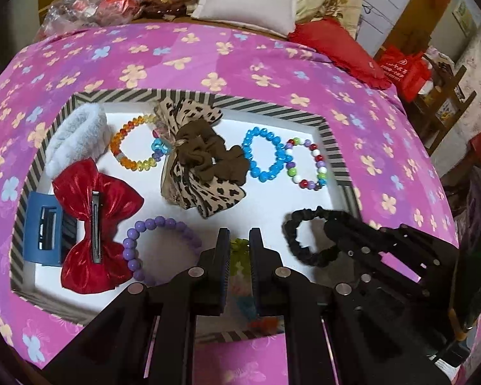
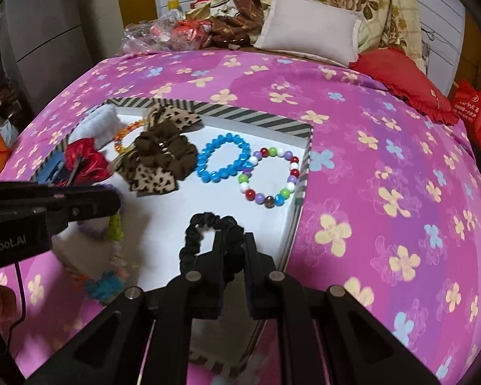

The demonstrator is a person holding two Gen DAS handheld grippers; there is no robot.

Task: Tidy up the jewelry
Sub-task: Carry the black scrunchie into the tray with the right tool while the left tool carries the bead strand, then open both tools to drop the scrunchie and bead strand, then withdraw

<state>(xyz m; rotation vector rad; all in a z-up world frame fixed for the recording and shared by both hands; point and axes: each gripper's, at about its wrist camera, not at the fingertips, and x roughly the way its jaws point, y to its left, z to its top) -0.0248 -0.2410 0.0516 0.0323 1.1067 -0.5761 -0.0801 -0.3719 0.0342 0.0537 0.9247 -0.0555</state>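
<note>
Scrunchie (image 2: 208, 243), black, is held at its near edge in the nearly closed right tongs (image 2: 232, 247), low over the tray (image 1: 272, 107) on the bed. Left tongs (image 1: 239, 240) are pinched on a multicoloured bead strand (image 1: 242, 276), hanging downward, just left of the scrunchie.

A pink bedspread (image 1: 272, 61) with cream and blue flowers lay under a white tray (image 1: 272, 118) edged in black-and-white stripes. In it were a shiny red bow (image 1: 112, 199), a leopard-print bow (image 1: 202, 189), a brown scrunchie (image 1: 202, 150), a black scrunchie (image 2: 195, 240), and blue (image 2: 223, 157), purple (image 1: 154, 240), amber (image 1: 128, 142) and multicoloured (image 2: 269, 176) bead bracelets.
</note>
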